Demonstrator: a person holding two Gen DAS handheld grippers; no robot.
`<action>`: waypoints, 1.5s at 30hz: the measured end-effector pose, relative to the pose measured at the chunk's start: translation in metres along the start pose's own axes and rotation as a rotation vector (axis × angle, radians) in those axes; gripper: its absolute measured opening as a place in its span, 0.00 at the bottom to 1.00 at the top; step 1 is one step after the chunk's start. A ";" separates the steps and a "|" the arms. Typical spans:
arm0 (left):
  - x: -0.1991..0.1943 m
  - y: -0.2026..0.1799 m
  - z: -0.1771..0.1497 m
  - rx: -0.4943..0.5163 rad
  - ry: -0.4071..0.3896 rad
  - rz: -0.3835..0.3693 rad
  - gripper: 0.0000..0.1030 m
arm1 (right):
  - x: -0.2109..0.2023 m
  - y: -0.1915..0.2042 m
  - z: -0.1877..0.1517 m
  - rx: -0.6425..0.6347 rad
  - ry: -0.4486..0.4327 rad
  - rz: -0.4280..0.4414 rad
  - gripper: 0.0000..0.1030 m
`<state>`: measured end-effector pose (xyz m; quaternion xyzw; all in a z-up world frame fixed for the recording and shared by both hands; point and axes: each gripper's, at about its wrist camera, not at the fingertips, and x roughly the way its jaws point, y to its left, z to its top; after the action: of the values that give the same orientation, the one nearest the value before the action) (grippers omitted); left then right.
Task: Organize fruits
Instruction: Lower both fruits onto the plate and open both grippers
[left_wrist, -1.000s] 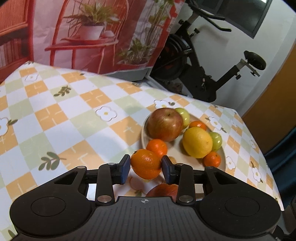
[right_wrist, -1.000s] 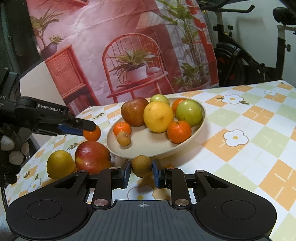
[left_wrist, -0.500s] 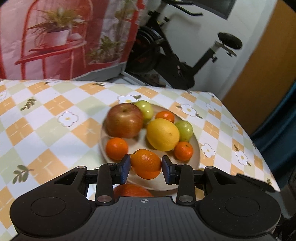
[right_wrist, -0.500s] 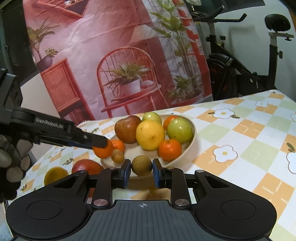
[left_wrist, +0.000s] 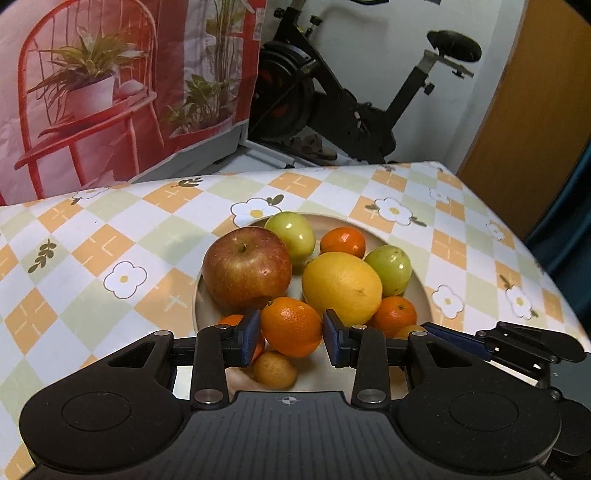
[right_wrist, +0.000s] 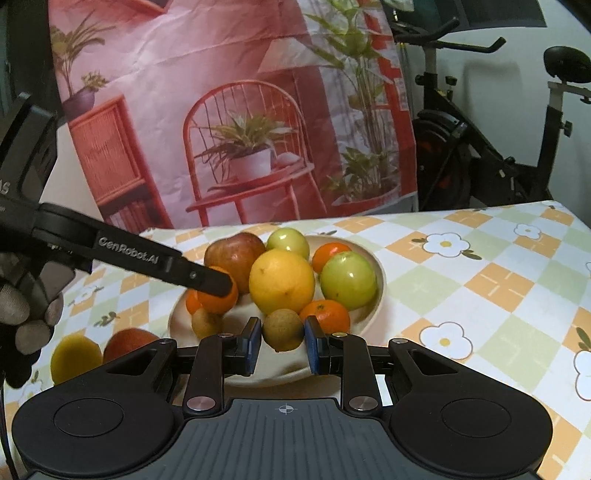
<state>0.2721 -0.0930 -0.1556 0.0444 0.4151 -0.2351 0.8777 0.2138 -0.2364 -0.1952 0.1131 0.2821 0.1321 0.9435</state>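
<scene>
- The left gripper (left_wrist: 291, 338) is clenched on an orange (left_wrist: 291, 325), its blue pads pressing on either side, and carries it over the near part of the bowl (left_wrist: 421, 280), probably so the fruit can be set down among the rest.
- The right gripper (right_wrist: 282, 345) is closed on a small brown fruit (right_wrist: 283, 329), held just over the bowl's near rim; both fruits look to be on their way into the same dish.
- Seen from the right wrist, the left gripper's long black finger (right_wrist: 162, 264) reaches in from the side over the bowl, with a gloved hand (right_wrist: 22, 314) gripping its handle.
- The bowl already holds a red apple (left_wrist: 246, 273), a big yellow citrus (left_wrist: 341, 288), two green fruits (left_wrist: 291, 232), a few little tangerines (left_wrist: 342, 242) and another small brown fruit (left_wrist: 275, 369). Free space seems to be left only at the near side, which may be why both grippers come in there.
- Outside the bowl, on the checked tabletop (right_wrist: 480, 280), a yellow fruit (right_wrist: 75, 354) and a second red apple (right_wrist: 127, 341) wait side by side, so by my reckoning the tidying is not finished.
- With two grippers crowding one bowl, a bump between them looks like the main risk.
</scene>
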 end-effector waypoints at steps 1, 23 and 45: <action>0.000 0.001 0.000 0.002 0.003 0.002 0.38 | 0.001 -0.001 0.000 0.000 0.005 -0.004 0.23; 0.013 -0.005 0.005 0.025 0.027 0.013 0.38 | 0.005 -0.001 -0.004 -0.020 0.013 -0.028 0.23; -0.034 0.005 0.004 -0.013 -0.059 0.024 0.39 | -0.005 -0.001 -0.008 -0.043 -0.014 0.009 0.24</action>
<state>0.2587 -0.0768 -0.1282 0.0369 0.3900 -0.2232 0.8926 0.2057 -0.2379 -0.1998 0.0949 0.2722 0.1414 0.9470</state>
